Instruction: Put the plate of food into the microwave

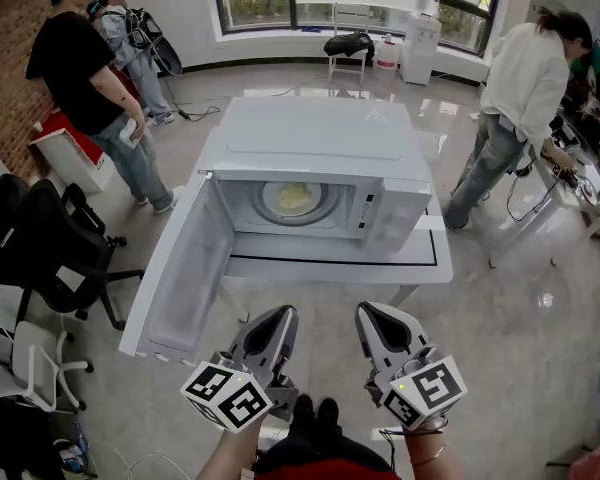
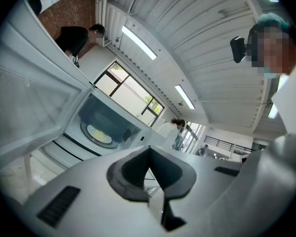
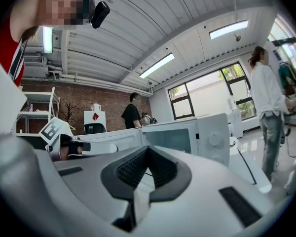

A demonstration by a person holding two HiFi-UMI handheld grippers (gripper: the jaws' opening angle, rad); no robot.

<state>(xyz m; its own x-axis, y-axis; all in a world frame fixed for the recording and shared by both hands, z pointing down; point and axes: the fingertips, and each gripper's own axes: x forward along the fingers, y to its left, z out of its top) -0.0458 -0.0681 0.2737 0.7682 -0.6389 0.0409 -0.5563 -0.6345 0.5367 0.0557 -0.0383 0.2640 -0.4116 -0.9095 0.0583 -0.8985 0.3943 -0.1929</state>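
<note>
Head view: plate of food (image 1: 293,200) already sitting on the turntable (image 1: 266,206) inside the microwave (image 1: 320,133), pale yellow contents roughly centred and well back from the opening. Microwave door (image 1: 178,268) swung fully out to the left, its free edge reaching past the front of the table (image 1: 420,271). Left gripper (image 1: 280,313) and right gripper (image 1: 373,310) held low and close to the body, well short of the oven. Jaws of each pressed together with nothing between them, as both gripper views confirm: dark pads meeting along a thin seam.

Judged from this: placing done, shutting the door probably all that remains. Possible trouble from here:

- Pushing the door with closed jaw tips against smooth white plastic: likely to skid off the panel, or to send it swinging hard enough to slam and jolt the plate off centre.
- Pressing close to the hinge instead of the free edge: poor leverage, and perhaps sliding the whole oven across the tabletop rather than turning the door.
- Stepping forward with the door sticking out beyond the table: easy to knock with the body or the left gripper, the nearer of the two.
- Reaching back inside without need: risks nudging a plate that looks well seated.

Bystanders (image 1: 90,78) and office chair (image 1: 40,238) well apart, posing no evident hazard.
</note>
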